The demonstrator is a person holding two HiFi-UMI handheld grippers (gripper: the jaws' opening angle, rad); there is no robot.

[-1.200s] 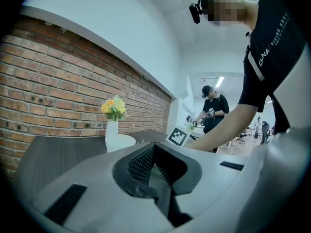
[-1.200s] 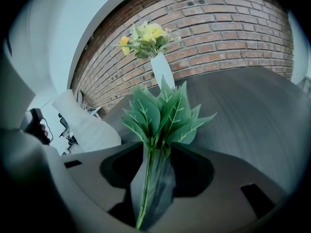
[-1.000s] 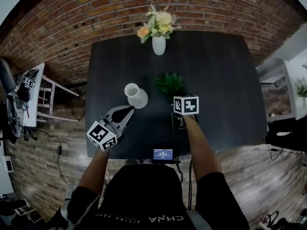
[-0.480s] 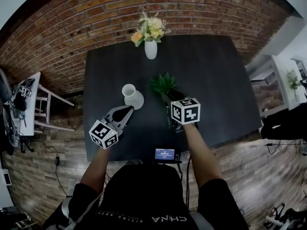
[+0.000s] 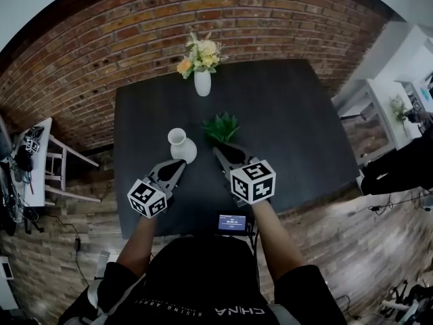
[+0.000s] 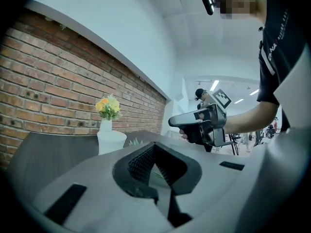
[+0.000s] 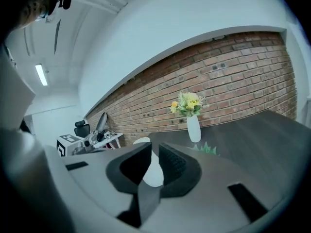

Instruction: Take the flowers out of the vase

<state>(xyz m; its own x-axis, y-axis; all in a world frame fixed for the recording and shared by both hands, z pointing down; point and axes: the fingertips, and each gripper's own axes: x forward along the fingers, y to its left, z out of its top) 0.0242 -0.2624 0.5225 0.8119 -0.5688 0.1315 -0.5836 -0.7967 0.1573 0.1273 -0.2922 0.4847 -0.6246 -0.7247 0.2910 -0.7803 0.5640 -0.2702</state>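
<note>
A slim white vase (image 5: 202, 82) with yellow and orange flowers (image 5: 197, 53) stands at the table's far edge, also in the left gripper view as flowers (image 6: 108, 107) and in the right gripper view as vase (image 7: 193, 128). An empty round white vase (image 5: 179, 144) stands mid-table, and a green leafy sprig (image 5: 221, 126) lies to its right. My left gripper (image 5: 181, 163) is shut and empty, close in front of the empty vase (image 6: 112, 142). My right gripper (image 5: 220, 153) hangs raised near the sprig, its jaws closing with a narrow gap and nothing between them (image 7: 154, 161).
The dark table (image 5: 298, 134) stands against a brick wall (image 5: 101, 53). A small screen (image 5: 230, 222) sits at its near edge. A white side table with clutter (image 5: 40, 158) is on the left and white shelving (image 5: 379, 107) on the right.
My right gripper has lifted from the table near the green sprig and its jaws have narrowed. The left gripper has stayed put, shut.
</note>
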